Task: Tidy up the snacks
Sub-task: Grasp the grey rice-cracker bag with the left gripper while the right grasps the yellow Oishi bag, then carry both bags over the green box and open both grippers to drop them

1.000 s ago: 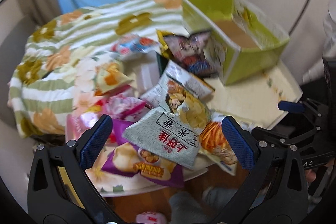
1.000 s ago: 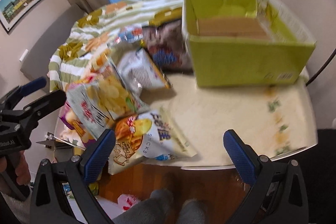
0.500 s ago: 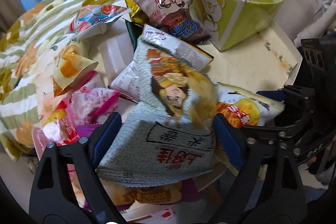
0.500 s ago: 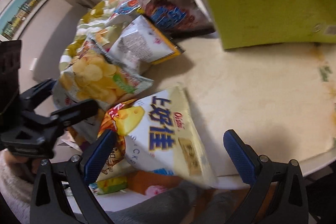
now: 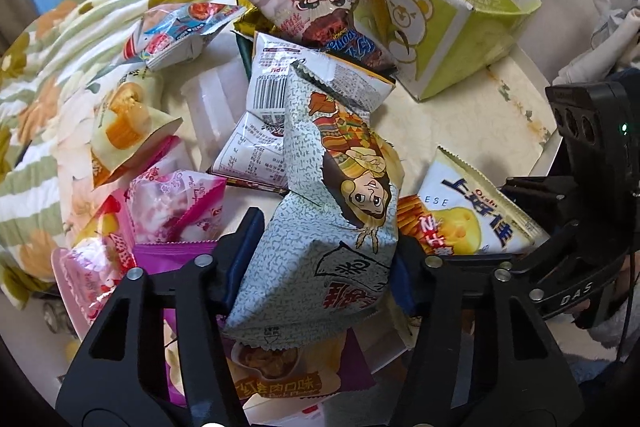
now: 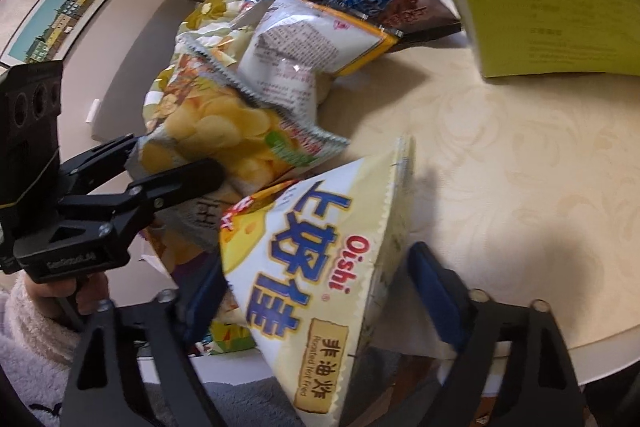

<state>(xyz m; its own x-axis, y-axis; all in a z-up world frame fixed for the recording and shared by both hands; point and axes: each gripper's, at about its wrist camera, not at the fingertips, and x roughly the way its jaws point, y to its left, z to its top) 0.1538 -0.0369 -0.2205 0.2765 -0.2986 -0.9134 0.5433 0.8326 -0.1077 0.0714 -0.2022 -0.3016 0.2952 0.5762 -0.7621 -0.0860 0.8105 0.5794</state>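
Observation:
A pile of snack bags lies on a cream table (image 5: 480, 115). My left gripper (image 5: 322, 267) points down into the pile, its jaws closing, and both blue pads press the sides of a grey chip bag (image 5: 332, 219) with a cartoon figure. From the right wrist view this left gripper (image 6: 168, 159) pinches the same grey chip bag (image 6: 224, 131). My right gripper (image 6: 320, 287) straddles a white and yellow Oishi bag (image 6: 320, 247) at the table's near edge. Its jaws are closing, and the right pad stands a little off the bag.
An open green cardboard box (image 5: 440, 39) stands at the back right, a dark brown bag (image 5: 324, 15) leaning on it. A white bag (image 5: 272, 95), pink bags (image 5: 172, 203) and a purple bag (image 5: 288, 375) surround the grey one. A floral striped cloth (image 5: 80, 67) covers the left.
Both grippers have come down onto the pile. The left jaws went from wide open to clamped on the grey bag. The right jaws have narrowed around the Oishi bag.

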